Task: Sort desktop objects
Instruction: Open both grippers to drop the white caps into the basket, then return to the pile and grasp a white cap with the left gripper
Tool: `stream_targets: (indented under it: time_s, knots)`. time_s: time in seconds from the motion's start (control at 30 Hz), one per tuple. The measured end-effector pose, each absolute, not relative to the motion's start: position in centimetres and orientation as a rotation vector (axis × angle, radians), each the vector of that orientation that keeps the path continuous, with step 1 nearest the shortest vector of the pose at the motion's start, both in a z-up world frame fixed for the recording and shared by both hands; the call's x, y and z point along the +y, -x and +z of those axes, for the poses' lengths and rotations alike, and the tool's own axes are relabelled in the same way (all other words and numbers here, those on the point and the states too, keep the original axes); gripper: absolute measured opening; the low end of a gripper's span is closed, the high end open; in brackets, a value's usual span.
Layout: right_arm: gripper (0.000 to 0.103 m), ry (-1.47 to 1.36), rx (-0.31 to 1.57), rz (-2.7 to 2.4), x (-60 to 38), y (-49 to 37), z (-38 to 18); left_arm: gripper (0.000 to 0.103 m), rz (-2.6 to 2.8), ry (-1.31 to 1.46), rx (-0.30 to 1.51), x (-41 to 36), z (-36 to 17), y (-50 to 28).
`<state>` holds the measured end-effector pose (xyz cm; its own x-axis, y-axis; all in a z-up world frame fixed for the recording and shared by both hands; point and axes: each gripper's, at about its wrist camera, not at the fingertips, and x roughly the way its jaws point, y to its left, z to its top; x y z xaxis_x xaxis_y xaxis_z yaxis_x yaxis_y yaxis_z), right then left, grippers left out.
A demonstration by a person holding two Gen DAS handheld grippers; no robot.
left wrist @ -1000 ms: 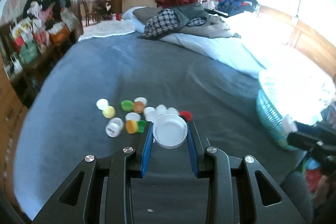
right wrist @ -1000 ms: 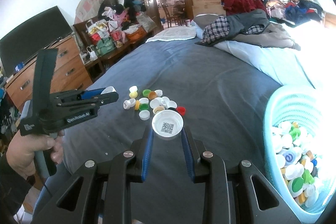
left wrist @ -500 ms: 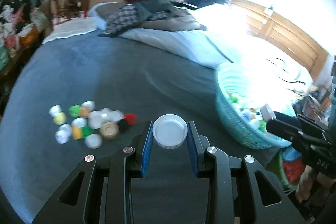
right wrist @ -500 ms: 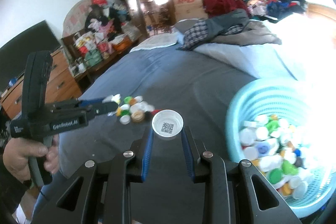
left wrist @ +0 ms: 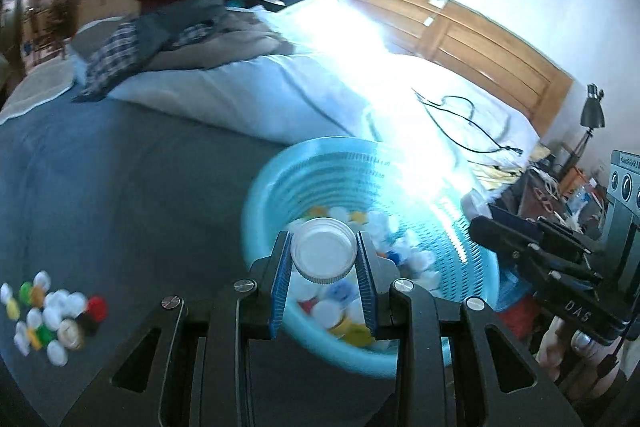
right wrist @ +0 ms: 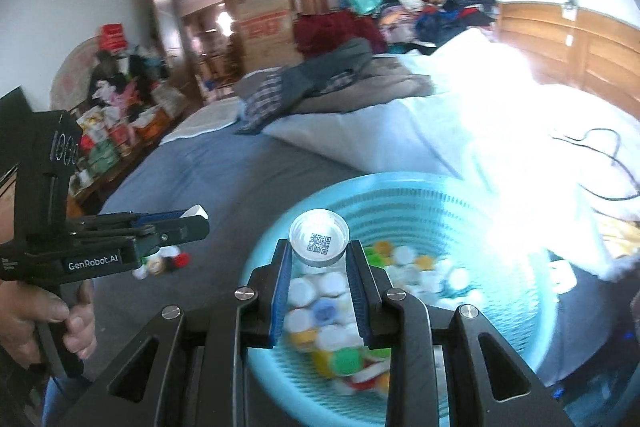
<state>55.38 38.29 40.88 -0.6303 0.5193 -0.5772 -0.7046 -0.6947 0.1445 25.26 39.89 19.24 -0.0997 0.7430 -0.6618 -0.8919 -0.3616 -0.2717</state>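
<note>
Jaws clamped: left gripper (left wrist: pixel 324 259) white cap (left wrist: pixel 323 254) | right gripper (right wrist: pixel 319 259) QR-code cap (right wrist: pixel 319 242) | "GenRobot.AI"

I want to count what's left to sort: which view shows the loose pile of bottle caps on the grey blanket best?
The left wrist view: the loose pile of bottle caps lies unobstructed at lower left. The right wrist view shows only a few, behind the left gripper.

Sunlight glare washes out the far wall of the round turquoise plastic basket (left wrist: pixel 320 163) and the white bedding (right wrist: pixel 500 115). Bottle caps (right wrist: pixel 332 307) inside blur together. The scattered cap pile (left wrist: pixel 48 311) is smeared.
</note>
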Motion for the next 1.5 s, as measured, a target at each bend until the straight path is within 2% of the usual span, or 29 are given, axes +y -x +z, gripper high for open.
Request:
stream_targets:
  time_s: [0.23,0.5,0.53,0.57,0.63,0.67,0.7,0.97,1.1,1.2,1.27,1.5]
  knots:
    - [0.030,0.655,0.491,2.268,40.1,-57.5,41.0,0.027,1.681,0.862,0.288,44.3,19.6,-27.8]
    - [0.031,0.663,0.499,2.263,40.4,-56.7,40.7,0.027,1.665,0.851,0.303,45.2,19.4,-28.4]
    - [0.031,0.665,0.495,2.260,40.4,-56.7,40.6,0.033,1.664,0.851,0.303,45.2,19.4,-28.3]
    - [0.031,0.669,0.484,2.248,40.3,-56.6,40.6,0.050,1.669,0.850,0.303,45.1,19.4,-28.2]
    - [0.058,0.674,0.478,2.230,40.5,-56.6,40.5,0.072,1.708,0.833,0.293,44.2,19.4,-27.5]
    - [0.074,0.661,0.477,2.228,40.4,-56.7,40.6,0.072,1.715,0.826,0.292,43.8,19.4,-27.1]
    - [0.075,0.651,0.477,2.227,40.2,-56.9,40.5,0.072,1.724,0.823,0.298,43.3,19.2,-26.6]
    - [0.074,0.632,0.509,2.273,38.1,-57.9,39.2,0.072,2.000,0.962,0.417,36.3,12.4,-14.4]
    - [0.074,0.677,0.560,2.274,36.5,-57.7,37.2,0.072,2.142,1.152,0.507,31.9,7.7,-6.4]
    - [0.074,0.719,0.600,2.269,35.7,-57.5,35.6,0.072,2.182,1.239,0.630,30.0,4.5,-3.3]
    - [0.074,0.740,0.615,2.265,35.3,-57.3,34.9,0.073,2.187,1.277,0.701,29.1,2.6,-2.6]
    - [0.074,0.775,0.636,2.265,34.6,-56.8,33.7,0.073,2.011,1.228,0.644,26.0,1.4,-7.7]
